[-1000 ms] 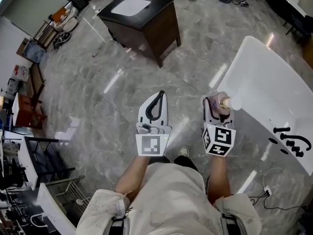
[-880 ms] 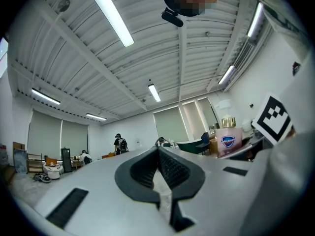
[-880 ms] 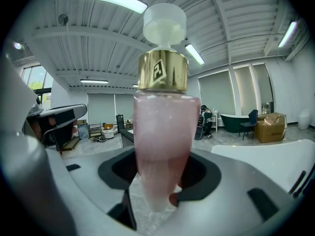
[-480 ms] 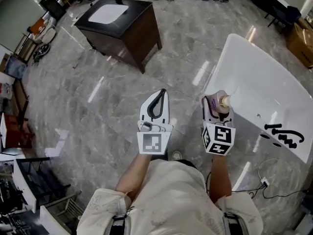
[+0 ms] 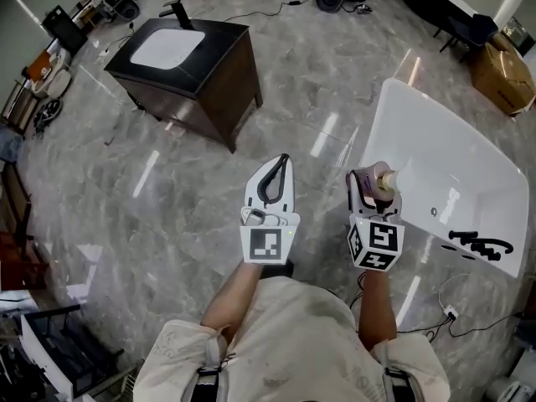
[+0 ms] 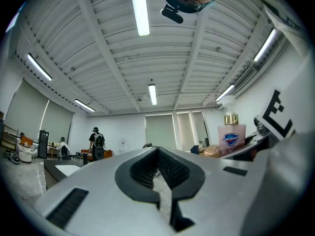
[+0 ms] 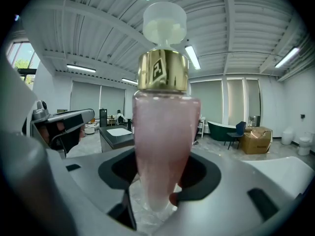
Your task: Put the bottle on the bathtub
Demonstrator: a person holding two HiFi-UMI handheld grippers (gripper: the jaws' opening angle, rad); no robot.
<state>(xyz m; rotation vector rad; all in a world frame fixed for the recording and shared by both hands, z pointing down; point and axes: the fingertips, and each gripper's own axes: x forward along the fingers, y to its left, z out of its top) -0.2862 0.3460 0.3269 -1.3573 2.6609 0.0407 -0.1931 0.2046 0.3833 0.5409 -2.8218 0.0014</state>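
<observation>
Bottle (image 7: 165, 132), frosted pink with gold collar, sat clamped in right tongs (image 5: 372, 182); left tongs (image 5: 275, 177) together; glossy white bathtub (image 5: 456, 162), at two o'clock, showed more fully than before.

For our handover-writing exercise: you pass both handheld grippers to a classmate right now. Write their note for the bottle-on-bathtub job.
Left gripper: shut, empty.
Right gripper: shut on the pink bottle, upright, cap up.
Bathtub: white, on the floor to the right gripper's right; bottle not on it yet.
Done: bottle picked up.
Left: carry it over, set it on the tub's edge, open the jaws.
</observation>
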